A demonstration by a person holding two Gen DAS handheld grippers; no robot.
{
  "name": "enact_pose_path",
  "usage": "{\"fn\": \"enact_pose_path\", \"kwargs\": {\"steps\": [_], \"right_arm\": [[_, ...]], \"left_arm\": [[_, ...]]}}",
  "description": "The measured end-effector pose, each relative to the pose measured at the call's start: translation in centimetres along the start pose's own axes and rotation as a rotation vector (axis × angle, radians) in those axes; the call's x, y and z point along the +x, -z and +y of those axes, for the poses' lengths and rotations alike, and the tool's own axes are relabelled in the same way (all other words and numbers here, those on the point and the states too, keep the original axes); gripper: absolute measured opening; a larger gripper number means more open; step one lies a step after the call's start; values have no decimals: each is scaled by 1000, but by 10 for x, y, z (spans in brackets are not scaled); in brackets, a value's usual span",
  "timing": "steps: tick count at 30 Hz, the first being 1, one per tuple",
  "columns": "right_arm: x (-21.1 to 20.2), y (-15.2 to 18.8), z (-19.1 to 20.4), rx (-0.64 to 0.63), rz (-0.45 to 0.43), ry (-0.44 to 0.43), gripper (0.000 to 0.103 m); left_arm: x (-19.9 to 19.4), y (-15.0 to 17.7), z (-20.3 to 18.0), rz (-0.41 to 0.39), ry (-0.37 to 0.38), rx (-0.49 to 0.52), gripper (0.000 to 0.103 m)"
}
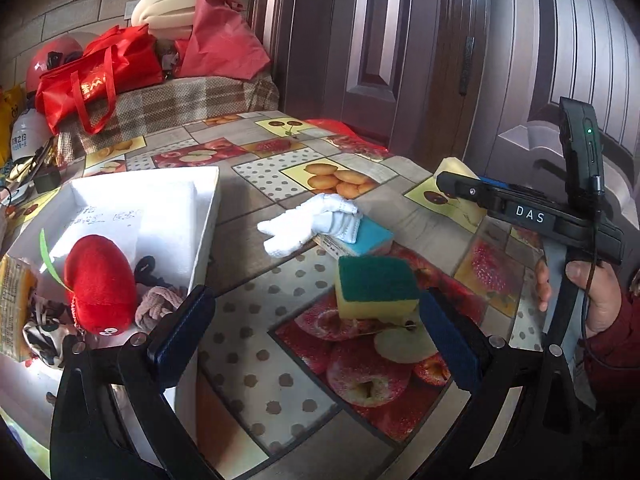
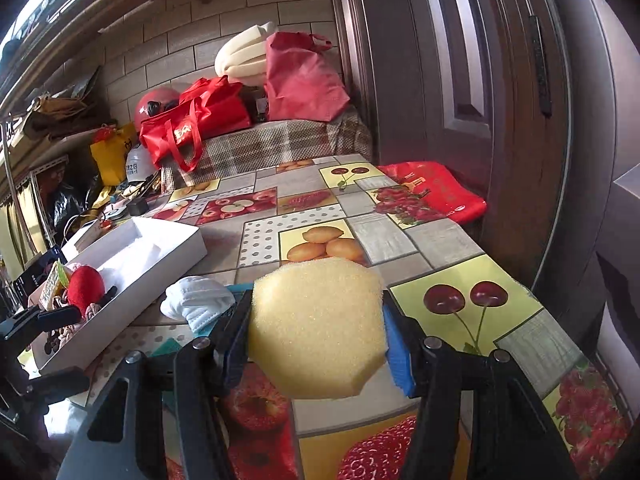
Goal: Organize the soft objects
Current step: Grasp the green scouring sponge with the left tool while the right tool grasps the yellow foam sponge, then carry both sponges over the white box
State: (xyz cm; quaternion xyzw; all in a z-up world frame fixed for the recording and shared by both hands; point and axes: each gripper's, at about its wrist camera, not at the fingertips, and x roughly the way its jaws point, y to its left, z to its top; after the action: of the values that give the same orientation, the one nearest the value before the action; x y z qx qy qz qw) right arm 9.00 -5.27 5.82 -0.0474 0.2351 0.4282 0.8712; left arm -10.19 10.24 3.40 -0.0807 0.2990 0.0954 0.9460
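The yellow sponge (image 2: 320,326) is squeezed between the right gripper (image 2: 318,332) pads, lifted above the tabletop (image 2: 420,236) toward its right edge. It may spring free (foam compresses unevenly) before reaching the white box (image 2: 160,240). The left gripper (image 1: 316,332) gapes empty.

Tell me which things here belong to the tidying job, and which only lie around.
Job: yellow sponge in right gripper; green-topped sponge; white glove; blue sponge; white box; red plush.
Lying about: red bags; foam roll; helmet.
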Motion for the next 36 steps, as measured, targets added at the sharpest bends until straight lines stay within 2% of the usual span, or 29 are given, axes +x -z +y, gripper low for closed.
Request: {"fn": "enact_pose_path", "kwargs": {"steps": [3,4,6,8,13,17,20,25,32,36], "right_arm": [[4,0,6,-17,20,-16,58],[4,0,9,-30,20,-21,58],[7,0,12,-50,26,-24,58],[9,1,13,-54,33,-34,58],[16,0,7,-16,58,-54,58],[19,0,2,17,71,-61,59],[18,0,-1,31,72,-64,59],[17,0,-1,33,68,-57,58],[4,-1,5,-2,-8,-5,58],[-6,-2,12,-42,-66,26,58]], "left_arm": [[38,-10,-14,133,-7,-23,103],[44,-12,-18,140,-34,-10,103],[53,-16,-26,154,-1,0,102],[59,-16,-34,169,2,22,102],[55,-19,-44,124,-12,66,102],[69,-22,-43,176,-21,47,101],[79,-21,-45,221,-31,55,59],[57,-21,-38,116,1,19,59],[8,-21,-30,-135,38,-9,59],[-9,-19,-36,-225,-20,68,59]]}}
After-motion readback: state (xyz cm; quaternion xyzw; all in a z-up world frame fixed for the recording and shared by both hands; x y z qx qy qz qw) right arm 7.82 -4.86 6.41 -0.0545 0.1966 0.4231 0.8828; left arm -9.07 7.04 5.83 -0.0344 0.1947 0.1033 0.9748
